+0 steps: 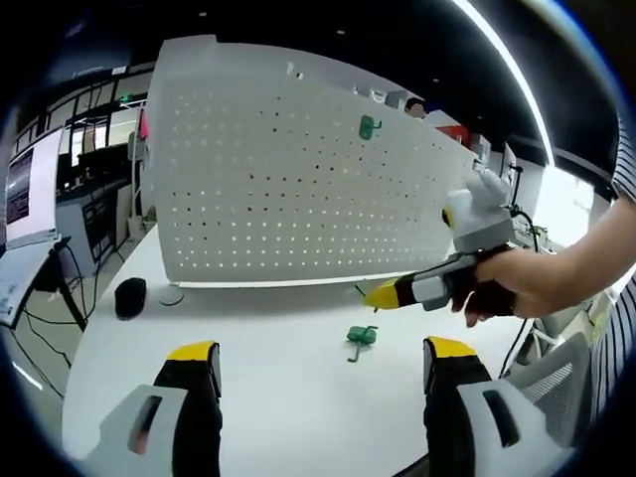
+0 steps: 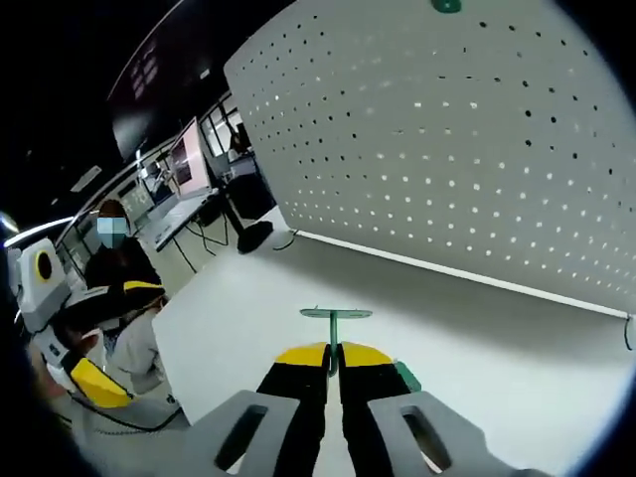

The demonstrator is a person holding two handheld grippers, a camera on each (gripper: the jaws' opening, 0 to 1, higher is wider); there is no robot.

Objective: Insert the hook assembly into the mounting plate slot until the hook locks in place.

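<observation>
Green plastic shows the progress: 1 hook [image 1: 370,126] is already hung on the pegboard [image 1: 298,179], 1 spare hook [image 1: 360,339] lies on the surface [image 1: 288,348], 1 hook assembly [image 2: 335,330] is clamped in the right gripper [image 2: 334,356] awaiting insertion, and the left gripper [image 1: 323,358] is held wide open, empty.

A white perforated metal mounting plate [image 1: 298,179] stands upright across the upper middle of the left gripper view. One small green plastic hook [image 1: 369,127] hangs at its upper right. A second green hook assembly [image 1: 361,339] lies on the white tabletop at lower centre. In the right gripper view, a green T-shaped hook [image 2: 335,328] stands upright at centre, pinched low on its stem.
</observation>
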